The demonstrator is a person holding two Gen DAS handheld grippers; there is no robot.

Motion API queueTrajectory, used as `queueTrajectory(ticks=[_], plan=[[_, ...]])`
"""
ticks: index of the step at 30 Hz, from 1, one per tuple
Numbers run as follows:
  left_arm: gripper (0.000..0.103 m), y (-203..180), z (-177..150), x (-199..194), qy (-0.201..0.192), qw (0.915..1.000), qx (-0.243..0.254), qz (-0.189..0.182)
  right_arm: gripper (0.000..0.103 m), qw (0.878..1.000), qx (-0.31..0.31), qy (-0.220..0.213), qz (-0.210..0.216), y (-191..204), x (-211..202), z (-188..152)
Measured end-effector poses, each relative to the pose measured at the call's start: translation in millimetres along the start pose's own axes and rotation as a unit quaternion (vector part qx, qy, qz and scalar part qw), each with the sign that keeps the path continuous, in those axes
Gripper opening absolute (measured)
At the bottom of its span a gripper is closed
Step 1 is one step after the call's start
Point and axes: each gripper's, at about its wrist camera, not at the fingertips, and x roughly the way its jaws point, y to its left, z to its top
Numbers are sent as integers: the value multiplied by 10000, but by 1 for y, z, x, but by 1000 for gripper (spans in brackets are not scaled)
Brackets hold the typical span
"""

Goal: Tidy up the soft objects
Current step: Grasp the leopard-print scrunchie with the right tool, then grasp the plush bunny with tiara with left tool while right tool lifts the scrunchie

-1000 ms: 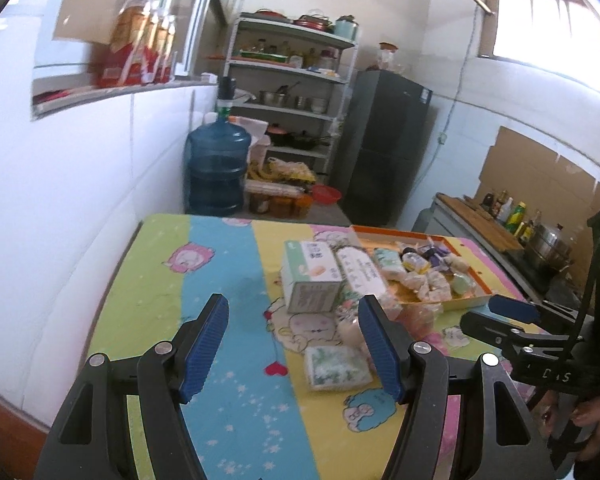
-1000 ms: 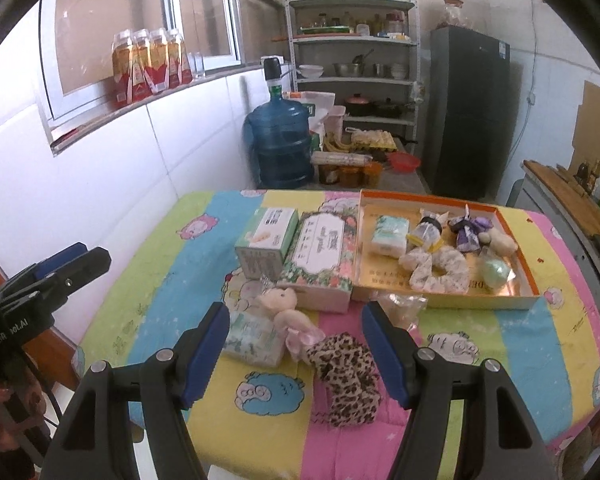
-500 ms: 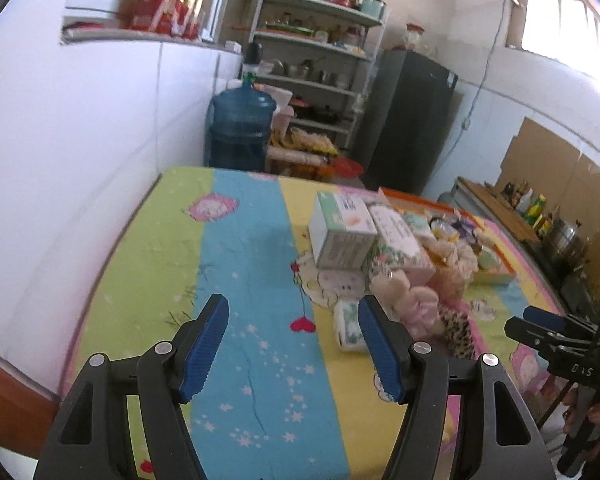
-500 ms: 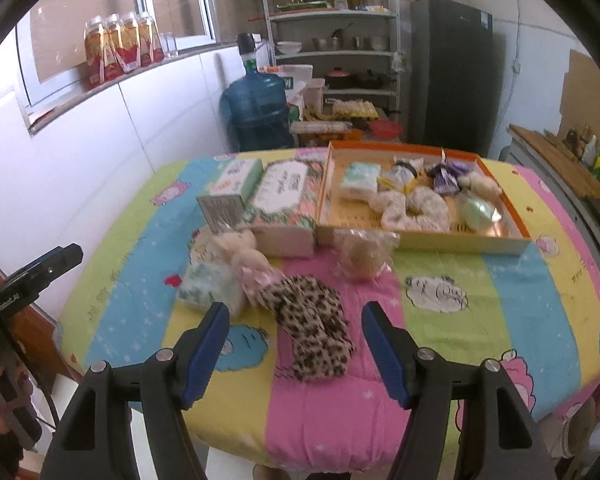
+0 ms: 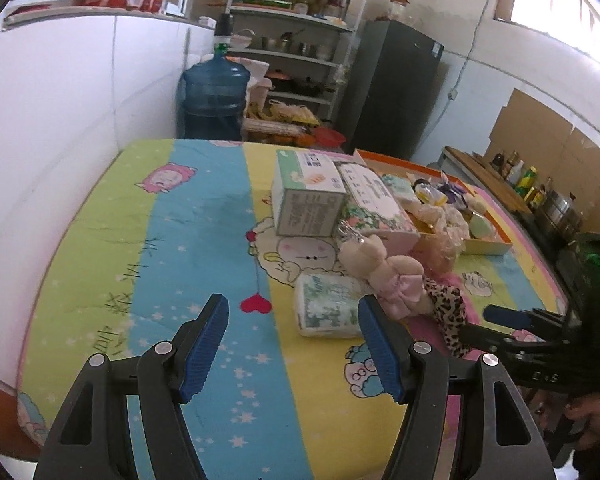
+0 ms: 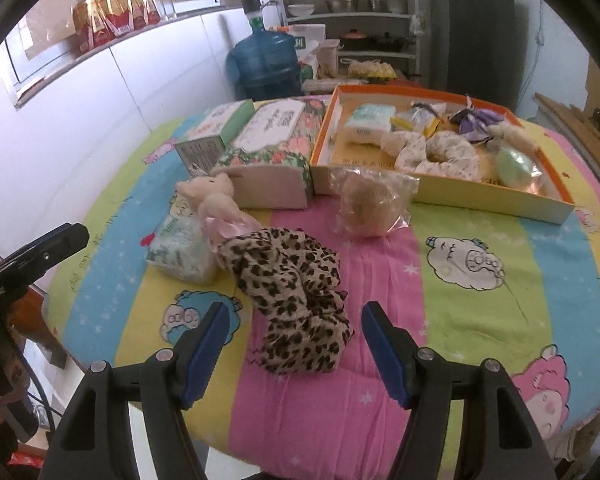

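Observation:
A leopard-print cloth lies bunched on the striped cartoon tablecloth, just ahead of my open right gripper, whose pads hover apart from it. A pink plush toy leans on a green-printed tissue pack. A bagged beige soft item sits in front of the orange tray. My left gripper hangs open over the blue stripe, with the tissue pack by its right finger, the plush toy and the leopard cloth beyond.
A green tissue box and a floral tissue box stand left of the tray, which holds several soft items. White wall runs along the table's left side. A water jug, shelves and a dark fridge stand behind.
Both grippers have come down and tilted toward the table, so the soft items look larger and closer. The jaws stay as wide as before. Nothing on the table has moved.

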Motion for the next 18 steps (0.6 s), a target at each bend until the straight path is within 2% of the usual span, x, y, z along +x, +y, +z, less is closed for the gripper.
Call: queueTrajectory(ticks=[4, 5, 7, 10, 18], plan=[[69, -7, -3, 10, 109, 9999, 69, -4, 68, 9998, -100, 178, 62, -4, 20, 0], [69, -8, -3, 13, 147, 9999, 88, 10, 65, 9996, -137, 221, 65, -4, 22, 0], [69, -9, -5, 18, 211, 9997, 102, 33, 36, 9993, -218, 309, 21, -4, 27, -1], [69, -12, -5, 25, 273, 9996, 88, 34, 24, 9993, -231, 281, 22, -5, 25, -3], [69, -36, 5, 35, 235, 9990, 246, -292, 20, 9999, 68, -109, -77, -23, -5, 2]])
